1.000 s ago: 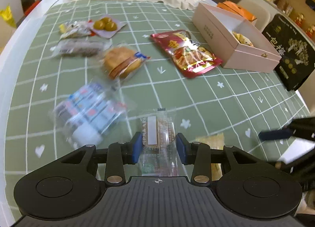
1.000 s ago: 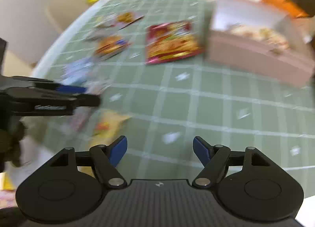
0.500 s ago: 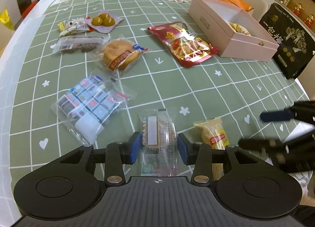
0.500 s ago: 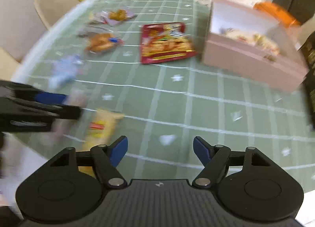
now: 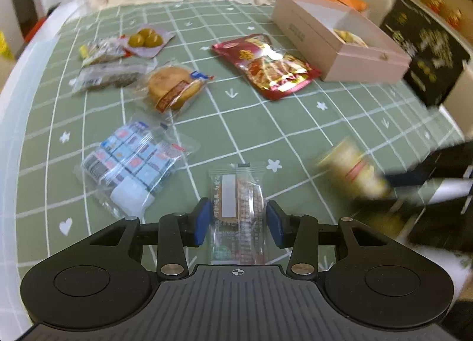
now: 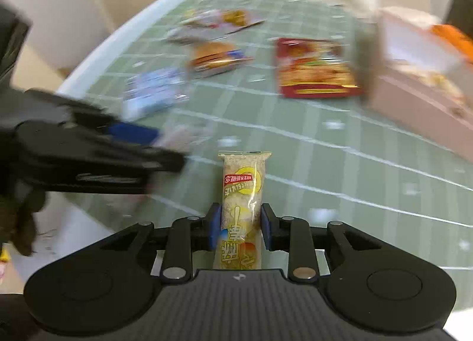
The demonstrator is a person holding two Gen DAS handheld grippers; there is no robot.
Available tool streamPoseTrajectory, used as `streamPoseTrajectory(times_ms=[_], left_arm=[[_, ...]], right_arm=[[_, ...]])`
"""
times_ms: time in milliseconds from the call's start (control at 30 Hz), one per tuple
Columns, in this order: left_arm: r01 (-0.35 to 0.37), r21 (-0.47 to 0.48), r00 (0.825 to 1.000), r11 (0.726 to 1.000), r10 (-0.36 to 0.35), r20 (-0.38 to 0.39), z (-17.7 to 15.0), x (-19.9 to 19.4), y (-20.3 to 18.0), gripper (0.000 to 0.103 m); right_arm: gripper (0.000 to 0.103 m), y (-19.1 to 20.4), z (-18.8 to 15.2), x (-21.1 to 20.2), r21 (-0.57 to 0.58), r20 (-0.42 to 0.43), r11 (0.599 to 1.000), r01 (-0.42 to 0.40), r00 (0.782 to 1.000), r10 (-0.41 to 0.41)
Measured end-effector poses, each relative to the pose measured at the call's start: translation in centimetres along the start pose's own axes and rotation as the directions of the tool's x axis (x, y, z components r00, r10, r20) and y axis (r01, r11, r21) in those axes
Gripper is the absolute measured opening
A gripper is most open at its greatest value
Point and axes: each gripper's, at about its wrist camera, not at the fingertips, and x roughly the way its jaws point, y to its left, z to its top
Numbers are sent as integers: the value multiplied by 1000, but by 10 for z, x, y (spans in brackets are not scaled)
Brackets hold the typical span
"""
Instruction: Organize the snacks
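Note:
My left gripper [image 5: 239,222] is shut on a clear-wrapped brown biscuit packet [image 5: 238,208] and holds it over the near edge of the green checked tablecloth [image 5: 266,134]. My right gripper [image 6: 241,227] is shut on a long yellow snack bar [image 6: 241,190] and holds it above the cloth; the bar shows blurred in the left wrist view [image 5: 354,171]. The open pink box [image 5: 334,42] with snacks inside stands at the far right.
On the cloth lie a red snack bag [image 5: 266,64], a round cake packet [image 5: 174,88], a blue-and-white candy pack [image 5: 133,157], a dark bar [image 5: 109,76], green plums [image 5: 146,40]. A black bag [image 5: 428,51] stands right of the box.
My right gripper has closed on the yellow snack bar and lifted it off the cloth. My left gripper still holds the biscuit packet and has barely moved.

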Motion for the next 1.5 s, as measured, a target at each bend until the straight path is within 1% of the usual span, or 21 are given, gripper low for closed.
streamPoseTrajectory(times_ms=[100, 233, 300, 367, 400, 467, 567, 633, 667, 733, 800, 833, 900, 933, 1100, 1133, 1167, 1233, 1300, 1400, 1500], left_arm=[[-28, 111, 1000, 993, 27, 11, -3, 2, -17, 43], [90, 146, 996, 985, -92, 8, 1, 4, -40, 42], [150, 129, 987, 980, -156, 34, 17, -4, -52, 42], [247, 91, 961, 965, -256, 103, 46, -19, -62, 42], [297, 83, 938, 951, -307, 164, 67, -31, -67, 42], [334, 90, 902, 938, -346, 260, 108, -44, -77, 42], [319, 91, 877, 943, -330, 349, 174, -39, -94, 43], [354, 59, 870, 934, -351, 347, 209, -14, -101, 47], [374, 38, 874, 927, -366, 319, 224, 5, -104, 47], [376, -17, 902, 927, -362, 234, 247, 55, -109, 44], [331, -81, 926, 940, -307, 221, 247, 79, -105, 44], [332, -116, 925, 936, -298, 236, 242, 79, -99, 44], [374, -167, 908, 912, -324, 265, 225, 71, -82, 44], [375, -178, 909, 910, -323, 263, 214, 67, -73, 44], [241, -215, 962, 946, -204, 181, 159, 54, -26, 44], [217, -236, 969, 947, -179, 172, 146, 52, -14, 44], [196, -252, 973, 948, -156, 171, 132, 47, -3, 44], [168, -277, 977, 946, -122, 175, 109, 36, 19, 44], [135, -307, 981, 942, -82, 178, 92, 26, 41, 44], [108, -361, 981, 926, -40, 191, 84, 20, 78, 44], [65, -399, 971, 915, 35, 237, 100, 19, 117, 44]], right_arm=[[27, -40, -4, -15, 123, -3, 991, 43, 999, -43], [27, -93, -15, -49, 308, 3, 948, 73, 997, -78], [27, -115, -20, -70, 380, 25, 922, 74, 996, -90], [27, -134, -24, -93, 435, 55, 897, 81, 992, -116], [28, -141, -25, -103, 452, 68, 888, 89, 989, -134], [28, -154, -27, -123, 474, 98, 875, 103, 981, -169], [28, -172, -26, -142, 493, 138, 864, 101, 972, -192], [28, -179, -23, -143, 493, 151, 865, 94, 970, -192], [28, -183, -21, -143, 486, 154, 869, 94, 970, -190], [28, -187, -17, -137, 466, 158, 880, 97, 969, -190], [28, -193, -12, -128, 453, 159, 888, 83, 972, -172], [28, -200, -10, -123, 449, 155, 890, 78, 974, -163], [28, -210, -2, -116, 448, 157, 891, 74, 974, -160], [28, -213, 5, -113, 445, 164, 893, 71, 974, -159], [28, -244, 71, -86, 432, 235, 902, -4, 966, -109], [31, -251, 88, -77, 438, 251, 899, -16, 962, -105], [42, -258, 102, -67, 448, 252, 894, -14, 961, -111], [50, -264, 129, -42, 471, 214, 882, 35, 965, -153], [50, -252, 143, -24, 455, 195, 889, 53, 968, -157], [54, -212, 159, -2, 391, 185, 920, -38, 982, -38], [62, -155, 175, 25, 300, 148, 947, -117, 986, 75]])
